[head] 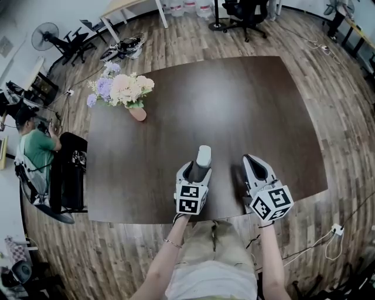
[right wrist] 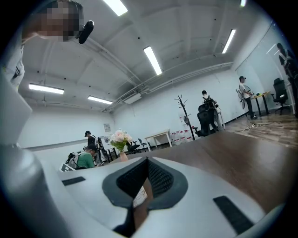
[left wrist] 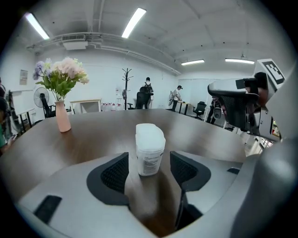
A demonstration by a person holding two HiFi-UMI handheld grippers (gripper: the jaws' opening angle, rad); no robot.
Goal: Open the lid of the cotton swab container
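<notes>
The cotton swab container [head: 203, 156] is a small white plastic tub with a printed label, and it stands upright on the dark wooden table [head: 234, 99] near the front edge. Its lid is down. In the left gripper view the container [left wrist: 150, 148] stands between the two black pads, with a gap on each side. My left gripper [head: 198, 170] [left wrist: 150, 163] is open around it and does not touch it. My right gripper [head: 251, 160] sits a little to the right of the container, shut, with nothing held. In the right gripper view its pads [right wrist: 146, 179] meet at the tips.
A pink vase of flowers [head: 126, 94] [left wrist: 62, 100] stands at the table's far left. A person [head: 36, 149] sits at a desk off the left side. Office chairs [head: 243, 12] stand beyond the far edge. The table's front edge [head: 205, 219] is just under the grippers.
</notes>
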